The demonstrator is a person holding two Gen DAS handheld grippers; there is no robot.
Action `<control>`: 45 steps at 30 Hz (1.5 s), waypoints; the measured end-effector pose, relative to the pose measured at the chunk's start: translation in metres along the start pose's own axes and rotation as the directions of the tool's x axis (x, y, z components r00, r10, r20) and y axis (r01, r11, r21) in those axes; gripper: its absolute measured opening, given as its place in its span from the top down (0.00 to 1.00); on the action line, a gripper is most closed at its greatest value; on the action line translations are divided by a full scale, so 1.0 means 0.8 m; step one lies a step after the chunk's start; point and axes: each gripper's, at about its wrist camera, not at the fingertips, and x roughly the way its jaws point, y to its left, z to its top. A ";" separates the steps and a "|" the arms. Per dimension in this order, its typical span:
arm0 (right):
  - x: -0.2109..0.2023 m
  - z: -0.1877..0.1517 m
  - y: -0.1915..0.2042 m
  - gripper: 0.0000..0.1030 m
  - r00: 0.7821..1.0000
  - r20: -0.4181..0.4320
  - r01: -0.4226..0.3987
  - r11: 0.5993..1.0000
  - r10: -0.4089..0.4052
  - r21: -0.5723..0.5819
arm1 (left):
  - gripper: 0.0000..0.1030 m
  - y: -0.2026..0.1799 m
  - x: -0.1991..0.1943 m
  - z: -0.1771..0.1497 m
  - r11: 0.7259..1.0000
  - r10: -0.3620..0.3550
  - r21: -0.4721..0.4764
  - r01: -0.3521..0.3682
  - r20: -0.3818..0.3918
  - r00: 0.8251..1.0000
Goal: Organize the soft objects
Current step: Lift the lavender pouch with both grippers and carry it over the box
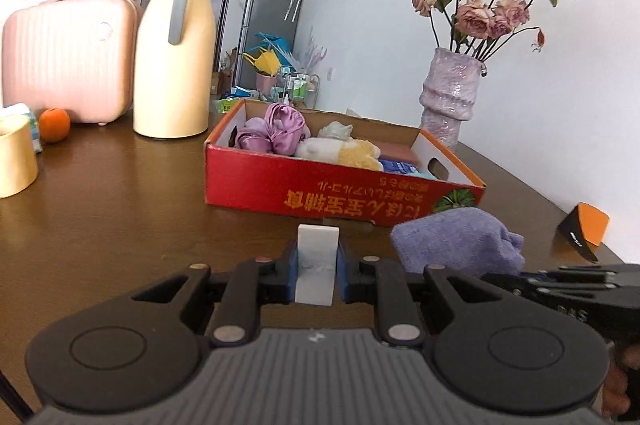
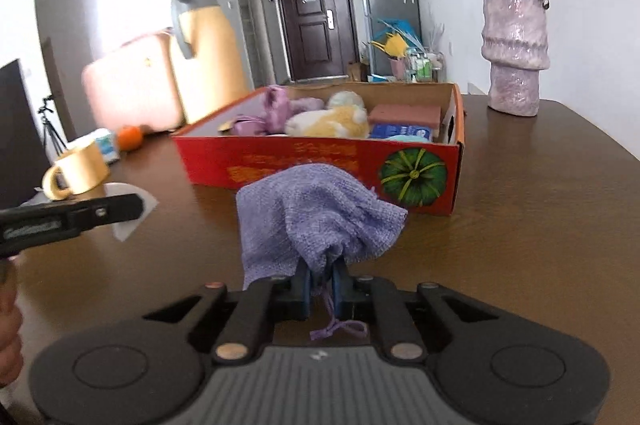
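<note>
the purple cloth (image 2: pixel 316 221) hangs pinched in the right gripper (image 2: pixel 321 281), just in front of the red box (image 2: pixel 320 161) on the brown table (image 2: pixel 520 225). the left gripper (image 1: pixel 316 265) is clamped on a white block (image 1: pixel 317 265). soft toys (image 1: pixel 340 149) lie in the box.

Both wrist cameras sit low over the table (image 1: pixel 120 209), looking forward past their own fingers. Each faces the red box (image 1: pixel 320 193) at close range; both also share the vase (image 2: pixel 516 53) and the far doorway.
</note>
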 end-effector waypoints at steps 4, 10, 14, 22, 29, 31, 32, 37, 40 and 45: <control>-0.053 -0.027 0.022 0.91 0.999 0.024 -0.022 1.000 0.022 0.007 | 0.81 -0.002 -0.034 -0.013 1.000 0.003 0.004 -0.003 0.003 1.000; -0.115 -0.057 0.051 0.91 0.997 0.059 -0.044 0.999 0.044 0.001 | 0.81 -0.010 -0.086 -0.024 1.000 -0.016 0.013 0.016 0.044 0.999; -0.144 -0.067 0.066 0.91 0.995 0.092 -0.048 0.999 0.048 -0.004 | 0.81 -0.014 -0.113 -0.029 0.999 -0.025 0.024 0.023 0.073 0.997; -0.176 -0.074 0.085 0.91 0.991 0.126 -0.040 0.999 0.042 -0.015 | 0.81 -0.001 -0.138 -0.029 1.000 -0.023 -0.004 0.024 0.102 0.995; -0.170 -0.045 0.083 0.91 0.989 0.145 -0.025 0.999 0.031 -0.042 | 0.81 0.014 -0.116 0.014 0.999 -0.049 0.000 0.050 0.142 0.989; -0.164 -0.028 0.080 0.91 0.988 0.154 -0.014 0.998 0.022 -0.056 | 0.81 0.016 -0.094 0.039 0.999 -0.052 0.025 0.049 0.154 0.987; -0.158 -0.016 0.077 0.91 0.987 0.160 -0.006 0.998 0.016 -0.066 | 0.81 0.017 -0.080 0.053 0.998 -0.054 0.035 0.049 0.155 0.987; -0.112 0.051 0.059 0.91 0.984 0.176 0.003 0.996 0.014 -0.093 | 0.81 0.028 0.010 0.117 0.997 -0.069 0.048 0.064 0.115 0.991; -0.067 0.093 0.047 0.91 0.986 0.167 0.005 0.995 0.012 -0.103 | 0.81 0.035 0.068 0.141 0.997 -0.060 0.051 0.056 0.075 0.995; 0.021 0.143 0.031 0.91 0.991 0.132 0.025 0.994 -0.012 -0.102 | 0.81 0.048 0.156 0.155 0.998 -0.045 0.034 0.045 -0.017 0.999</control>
